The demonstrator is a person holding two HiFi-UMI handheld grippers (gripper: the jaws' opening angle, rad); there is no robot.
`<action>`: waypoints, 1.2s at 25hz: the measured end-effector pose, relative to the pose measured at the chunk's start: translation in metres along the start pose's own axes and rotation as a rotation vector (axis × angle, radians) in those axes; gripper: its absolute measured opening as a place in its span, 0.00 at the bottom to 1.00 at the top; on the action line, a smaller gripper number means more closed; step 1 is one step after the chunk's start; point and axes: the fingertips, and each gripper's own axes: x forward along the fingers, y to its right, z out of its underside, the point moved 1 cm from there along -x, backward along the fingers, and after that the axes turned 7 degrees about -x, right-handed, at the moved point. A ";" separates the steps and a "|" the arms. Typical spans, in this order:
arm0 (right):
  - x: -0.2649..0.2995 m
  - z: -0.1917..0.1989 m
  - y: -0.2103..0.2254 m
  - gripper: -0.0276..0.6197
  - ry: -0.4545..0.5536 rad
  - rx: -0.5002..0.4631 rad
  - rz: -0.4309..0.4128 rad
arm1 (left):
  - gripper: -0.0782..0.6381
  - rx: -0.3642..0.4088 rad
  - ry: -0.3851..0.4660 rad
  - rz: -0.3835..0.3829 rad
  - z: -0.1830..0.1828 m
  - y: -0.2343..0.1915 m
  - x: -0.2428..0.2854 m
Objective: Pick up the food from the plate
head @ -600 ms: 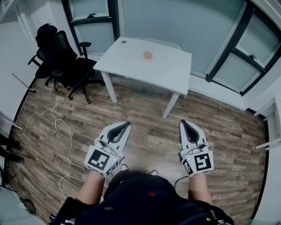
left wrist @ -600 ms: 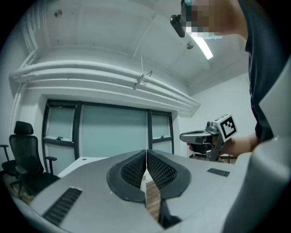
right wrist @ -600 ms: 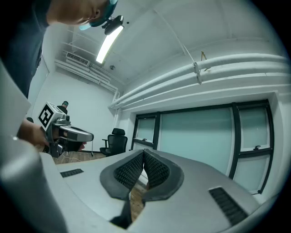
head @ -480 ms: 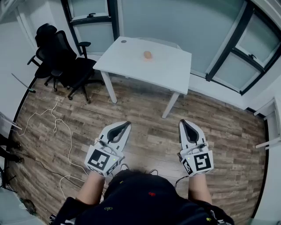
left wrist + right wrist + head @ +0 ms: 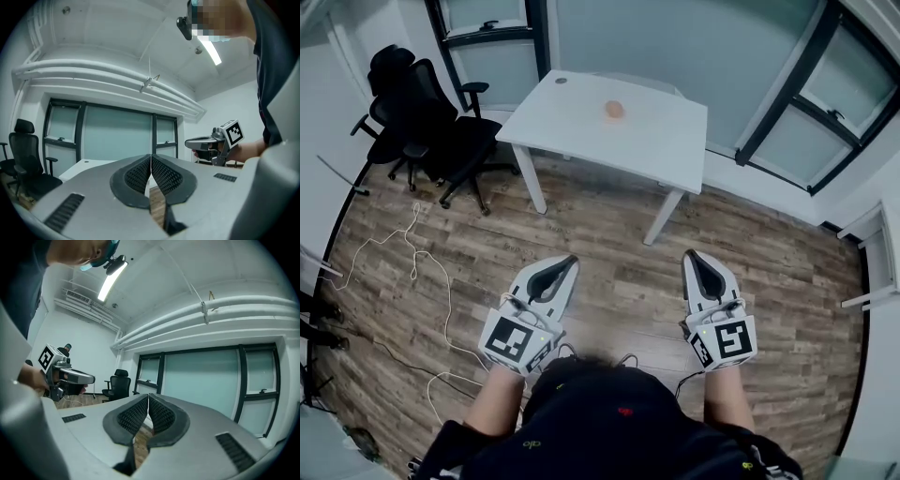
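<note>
The food is a small, rounded, orange-tan lump, too far off to show any surface detail. It sits on the white desk, closer to the far edge than the near one and about midway between the left and right edges. A faint pinkish tinge rings its base, but no plate can be told apart from the white top.

Both grippers hang over the wooden floor, on the person's side of the desk and well apart from it. The left gripper has its dark ribbed fingers pressed together with nothing between them. The right gripper is the same, its fingers meeting along a thin seam around no object. Each gripper shows in the other's view, held in a hand.

Black office chairs stand off the desk's left edge. White cables trail across the floor to the left of the left gripper.
</note>
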 end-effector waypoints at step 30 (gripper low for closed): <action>0.169 0.037 -0.005 0.08 -0.051 -0.056 -0.062 | 0.14 0.017 -0.039 -0.065 0.003 -0.147 0.054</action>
